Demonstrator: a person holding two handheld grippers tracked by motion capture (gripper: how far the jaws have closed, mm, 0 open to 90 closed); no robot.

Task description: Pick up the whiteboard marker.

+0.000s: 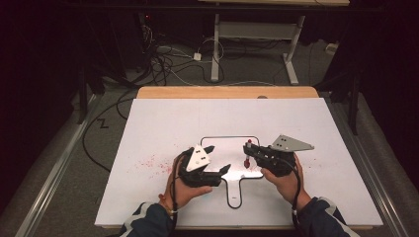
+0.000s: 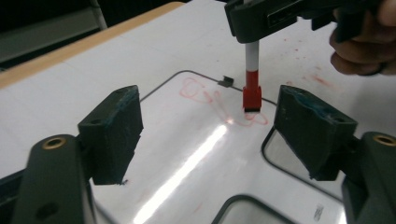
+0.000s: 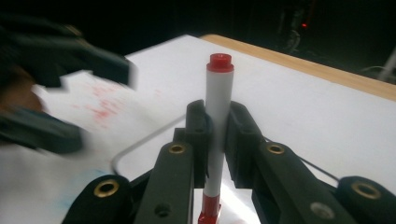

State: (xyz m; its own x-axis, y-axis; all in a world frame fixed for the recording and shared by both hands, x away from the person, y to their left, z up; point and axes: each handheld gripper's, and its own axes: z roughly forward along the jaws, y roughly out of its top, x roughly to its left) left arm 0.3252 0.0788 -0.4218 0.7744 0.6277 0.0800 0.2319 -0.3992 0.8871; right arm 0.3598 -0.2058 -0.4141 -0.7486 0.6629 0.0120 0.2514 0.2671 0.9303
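Right now my right hand-held gripper (image 1: 248, 148) is clamped on a red marker (image 2: 251, 74), jaws pinching the white barrel about halfway up. The marker stands upright, tip end down over the small whiteboard (image 1: 217, 148), butt end up as the right gripper view shows. In the left gripper view a red block with a dark pad sits on the low end, just above or touching the board; I cannot tell which. Red scribbles (image 2: 201, 91) lie on the board near that end.

My left hand-held gripper (image 1: 220, 160) has its jaws spread wide with nothing between them, poised low over the whiteboard just beside the marker. Red smudges also mark the white sheet on the bench (image 1: 163, 118) to the left of the board.

Handling notes, my judgement: marker is light, stiff plastic, smooth and round, so it can twist or slide in the pads if I press the tip hard. Mid-barrel hold is good; lower would give more control of the tip. Whiteboard is thin, glossy and slick, likely to skate on the sheet, so the left one should pin its edge or handle.
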